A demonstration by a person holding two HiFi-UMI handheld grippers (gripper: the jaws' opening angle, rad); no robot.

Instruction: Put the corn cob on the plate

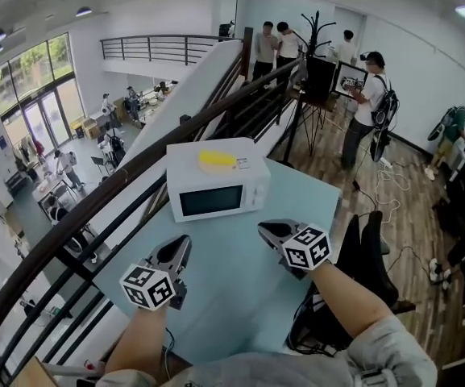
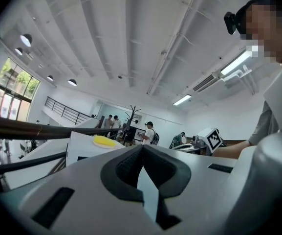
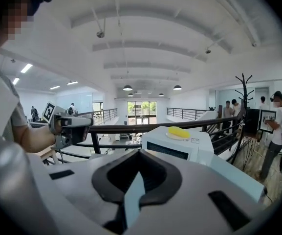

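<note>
A yellow corn cob (image 1: pixel 215 160) lies on a pale plate (image 1: pixel 236 166) on top of a white microwave (image 1: pixel 216 190). It also shows in the left gripper view, as the corn cob (image 2: pixel 104 141), and in the right gripper view, as the corn cob (image 3: pixel 178 131) on its plate (image 3: pixel 172 136). My left gripper (image 1: pixel 184 244) hovers over the table in front of the microwave's left corner, jaws shut and empty (image 2: pixel 142 148). My right gripper (image 1: pixel 266 229) is in front of the microwave's right corner, shut on nothing (image 3: pixel 140 153). Both are short of the microwave.
The microwave stands on a light blue table (image 1: pixel 240 285). A dark railing (image 1: pixel 127 180) runs along the table's left and far sides, with a drop to a lower floor beyond. Several people and a coat rack (image 1: pixel 313 31) stand at the back right; cables lie on the wooden floor.
</note>
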